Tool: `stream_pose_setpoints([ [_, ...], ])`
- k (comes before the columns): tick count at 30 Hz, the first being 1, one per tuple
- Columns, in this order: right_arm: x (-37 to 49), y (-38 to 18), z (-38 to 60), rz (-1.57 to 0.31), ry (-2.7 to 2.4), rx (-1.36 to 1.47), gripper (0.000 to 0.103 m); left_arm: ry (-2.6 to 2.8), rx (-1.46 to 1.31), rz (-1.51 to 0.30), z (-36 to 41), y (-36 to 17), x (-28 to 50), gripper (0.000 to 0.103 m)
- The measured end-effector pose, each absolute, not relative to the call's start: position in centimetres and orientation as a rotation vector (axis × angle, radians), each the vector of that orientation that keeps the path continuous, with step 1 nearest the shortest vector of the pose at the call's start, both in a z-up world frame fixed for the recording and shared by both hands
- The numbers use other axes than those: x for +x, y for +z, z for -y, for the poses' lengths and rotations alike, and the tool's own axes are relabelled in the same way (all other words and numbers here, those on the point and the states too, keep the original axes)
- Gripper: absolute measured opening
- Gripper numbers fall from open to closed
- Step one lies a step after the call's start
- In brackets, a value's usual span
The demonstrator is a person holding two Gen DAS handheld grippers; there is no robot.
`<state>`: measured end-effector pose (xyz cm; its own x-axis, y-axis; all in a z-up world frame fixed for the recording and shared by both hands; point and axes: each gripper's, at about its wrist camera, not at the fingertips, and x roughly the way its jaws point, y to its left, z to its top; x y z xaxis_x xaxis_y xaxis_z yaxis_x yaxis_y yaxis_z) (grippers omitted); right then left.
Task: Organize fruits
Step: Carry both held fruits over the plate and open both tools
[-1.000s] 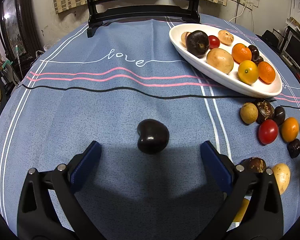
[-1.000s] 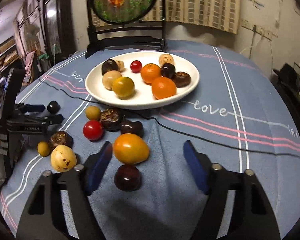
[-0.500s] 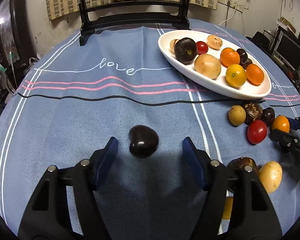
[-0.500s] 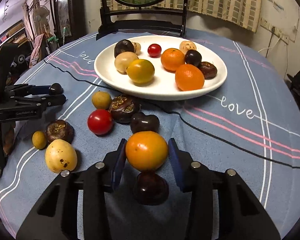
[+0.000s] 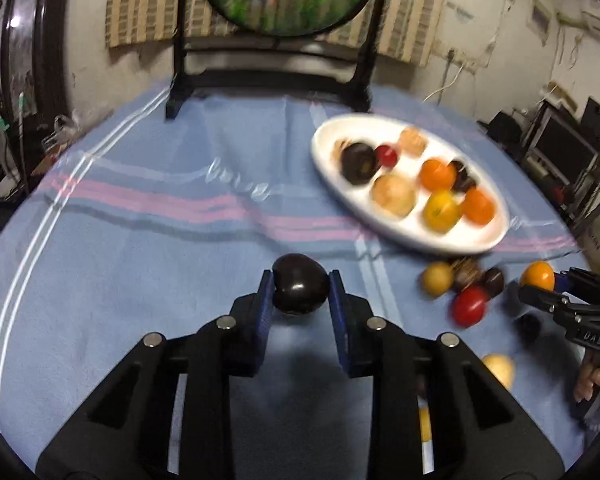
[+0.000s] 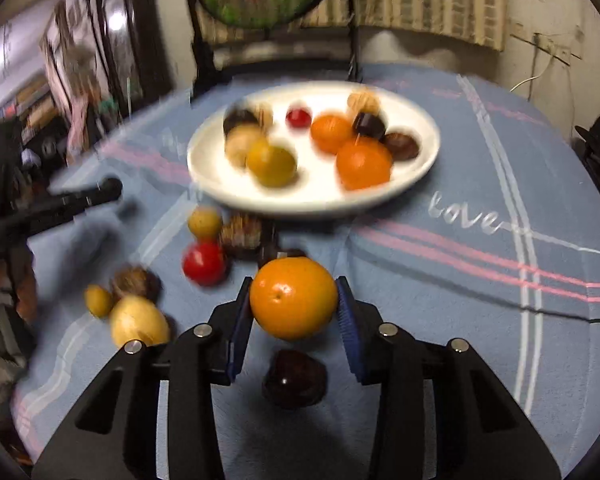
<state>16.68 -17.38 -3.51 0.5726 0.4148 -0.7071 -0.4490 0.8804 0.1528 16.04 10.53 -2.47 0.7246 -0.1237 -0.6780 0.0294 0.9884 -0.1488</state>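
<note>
My left gripper (image 5: 301,278) is shut on a dark, glossy heart-shaped fruit (image 5: 298,292) and holds it just above the blue tablecloth. My right gripper (image 6: 294,286) is shut on an orange fruit (image 6: 294,300), its blue pads pressing both sides. Under that orange a dark fruit (image 6: 294,378) lies on the cloth. The white oval plate (image 6: 320,194) stands beyond, with several fruits on it; in the left wrist view the plate (image 5: 486,236) is at the right. Loose fruits, among them a red tomato (image 6: 203,263) and a yellow fruit (image 6: 138,322), lie between the two grippers.
A dark wooden stand (image 5: 276,76) with a round painted screen stands at the table's far edge. A person's hand (image 5: 598,384) shows at the right of the left wrist view. Furniture and shelves crowd round the table.
The left jaws went from wide open to shut on the dark fruit and lifted it. The right jaws closed on the orange fruit. Both views now tilt up more.
</note>
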Motion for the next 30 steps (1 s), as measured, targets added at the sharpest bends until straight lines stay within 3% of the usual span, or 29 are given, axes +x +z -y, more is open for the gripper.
stream_pose_setpoints([
  [5,20.3,-0.6,17.5,-0.782,0.475,-0.023,0.041,-0.146,-0.056,-0.748,-5.8,-0.2,20.8,0.028],
  [10,24.0,-1.8,16.0,-0.817,0.472,-0.012,0.041,-0.205,-0.074,-0.777,-2.5,-1.6,24.5,0.029],
  [11,24.4,-2.1,15.9,-0.804,0.474,0.003,0.041,-0.209,-0.079,-0.782,-2.3,-1.9,24.9,0.033],
  [12,24.4,-2.0,15.9,-0.795,0.477,0.013,0.049,-0.212,-0.081,-0.785,-2.1,-2.1,25.2,0.042],
  [13,24.5,-1.9,16.0,-0.779,0.477,0.026,0.06,-0.205,-0.082,-0.78,-2.2,-2.2,25.4,0.068],
  [14,24.4,-1.6,16.3,-0.757,0.469,0.029,0.073,-0.191,-0.084,-0.76,-2.4,-2.2,25.4,0.08],
  [20,24.1,-0.2,17.9,-0.717,0.503,0.109,0.074,-0.184,-0.122,-0.749,-3.7,-1.9,24.8,0.08],
  [23,23.0,-0.5,18.7,-0.738,0.514,0.137,0.074,-0.165,-0.106,-0.74,-4.5,-1.8,23.2,0.087],
  [30,18.2,-2.1,19.4,-0.798,0.537,0.124,0.074,-0.146,-0.07,-0.767,-5.9,-3.1,18.9,0.089],
])
